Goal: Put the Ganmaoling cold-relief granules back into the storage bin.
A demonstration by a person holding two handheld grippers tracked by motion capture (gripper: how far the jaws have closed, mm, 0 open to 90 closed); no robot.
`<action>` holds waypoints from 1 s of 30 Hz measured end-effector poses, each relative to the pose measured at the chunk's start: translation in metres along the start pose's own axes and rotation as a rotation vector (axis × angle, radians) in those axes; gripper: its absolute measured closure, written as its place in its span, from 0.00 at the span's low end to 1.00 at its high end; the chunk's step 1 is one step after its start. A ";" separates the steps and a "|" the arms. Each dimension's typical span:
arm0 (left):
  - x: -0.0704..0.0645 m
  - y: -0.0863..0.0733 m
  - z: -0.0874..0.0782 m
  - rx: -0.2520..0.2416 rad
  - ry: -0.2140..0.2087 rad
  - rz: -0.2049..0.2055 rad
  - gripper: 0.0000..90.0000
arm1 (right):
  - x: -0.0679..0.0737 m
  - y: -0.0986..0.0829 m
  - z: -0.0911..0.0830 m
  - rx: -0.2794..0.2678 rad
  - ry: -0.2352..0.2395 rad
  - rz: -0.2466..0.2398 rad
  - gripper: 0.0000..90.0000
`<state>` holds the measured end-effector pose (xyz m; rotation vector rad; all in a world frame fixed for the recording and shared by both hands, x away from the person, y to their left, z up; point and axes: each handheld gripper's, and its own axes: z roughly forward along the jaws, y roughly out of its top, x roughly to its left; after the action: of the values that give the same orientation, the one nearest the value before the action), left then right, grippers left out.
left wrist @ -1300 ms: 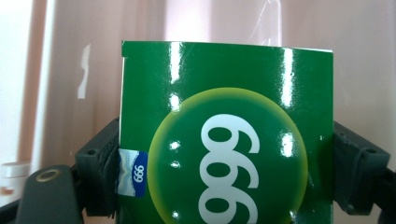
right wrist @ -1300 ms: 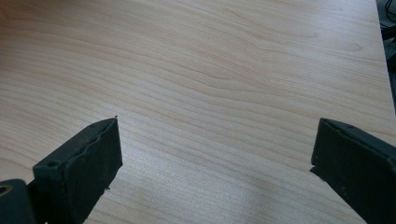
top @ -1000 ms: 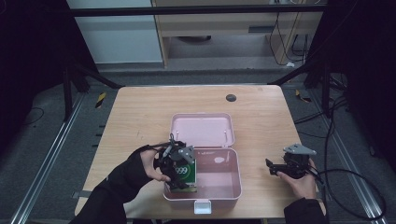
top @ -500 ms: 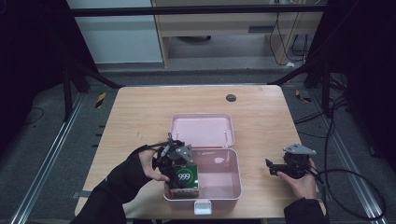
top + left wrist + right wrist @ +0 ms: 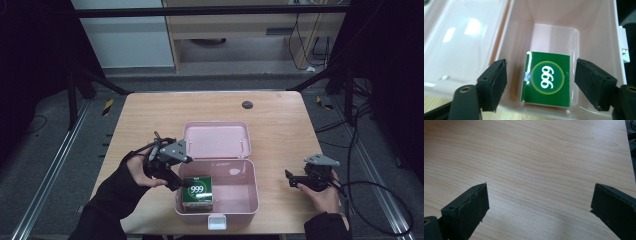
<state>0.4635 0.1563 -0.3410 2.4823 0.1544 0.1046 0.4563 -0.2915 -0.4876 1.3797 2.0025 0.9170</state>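
A pale wooden desk (image 5: 145, 125) carries a pink plastic case (image 5: 235, 192) near the person's edge, its hinged lid (image 5: 216, 140) thrown back flat on the desk behind the tray and a white latch (image 5: 216, 221) sticking out at the front rim. A small dark round spot (image 5: 247, 104) marks the desk surface toward the far edge, well apart from the case. Inside the tray, in its front left corner, sits a green box (image 5: 197, 193), close against the left wall; the rest of the tray floor is bare pink plastic. The box bears a white "999" inside a light green ring on its top face, and the left gripper view shows the same print (image 5: 546, 80) turned on its side; no other writing can be read. The left gripper (image 5: 172, 180) hangs just above the tray's left wall beside the box, its jaws spread wide, one to either side of the box and clear of it. The right gripper (image 5: 292, 180) rests low over bare desk to the right of the case, well apart from it, with its jaws also wide apart and nothing between them but wood grain.
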 end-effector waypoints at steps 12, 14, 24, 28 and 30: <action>0.010 -0.047 -0.029 -0.095 0.156 -0.166 0.31 | 0.001 0.000 -0.001 0.001 -0.006 0.008 0.02; 0.012 -0.059 -0.031 -0.109 0.189 -0.206 0.30 | 0.000 -0.001 -0.002 -0.001 -0.009 0.009 0.02; 0.022 -0.123 -0.021 -0.202 0.320 -0.442 0.26 | 0.001 -0.001 -0.002 -0.004 -0.015 0.007 0.02; 0.026 -0.147 -0.012 -0.204 0.367 -0.530 0.25 | 0.001 -0.002 -0.002 -0.006 -0.017 0.006 0.02; 0.029 -0.157 -0.007 -0.176 0.394 -0.563 0.24 | 0.001 -0.002 -0.001 -0.005 -0.017 0.004 0.02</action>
<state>0.4785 0.2881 -0.4301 2.1291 0.9543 0.3481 0.4536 -0.2914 -0.4885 1.3845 1.9848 0.9083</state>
